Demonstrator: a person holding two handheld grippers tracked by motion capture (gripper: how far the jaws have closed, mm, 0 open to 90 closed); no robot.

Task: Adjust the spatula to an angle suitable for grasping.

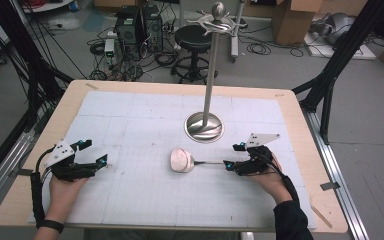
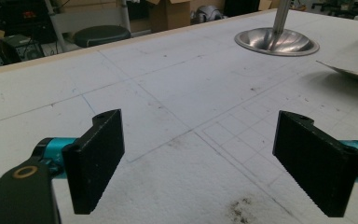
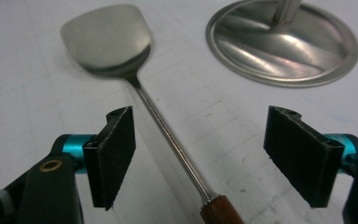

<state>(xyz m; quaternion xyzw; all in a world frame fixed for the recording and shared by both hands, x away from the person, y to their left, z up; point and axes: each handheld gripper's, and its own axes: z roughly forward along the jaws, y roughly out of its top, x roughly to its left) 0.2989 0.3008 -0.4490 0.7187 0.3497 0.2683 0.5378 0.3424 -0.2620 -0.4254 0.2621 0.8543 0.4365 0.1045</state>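
Spatula (image 3: 107, 39) lies on the tabletop (image 1: 130, 115) beside the stand base (image 1: 205, 127). Both tongs, right (image 3: 205, 156) and left (image 2: 205, 161), are released. We judge it rigid, slippery; grip the wooden handle (image 3: 221, 212).

stand (image 1: 209, 85) mid-table, spatula (image 1: 190, 161) beside

My black pads (image 3: 114, 156) have teal mounts; the spatula (image 3: 107, 39) is silver with a reddish-brown handle; the white mat (image 1: 130, 125) carries a faint grid.
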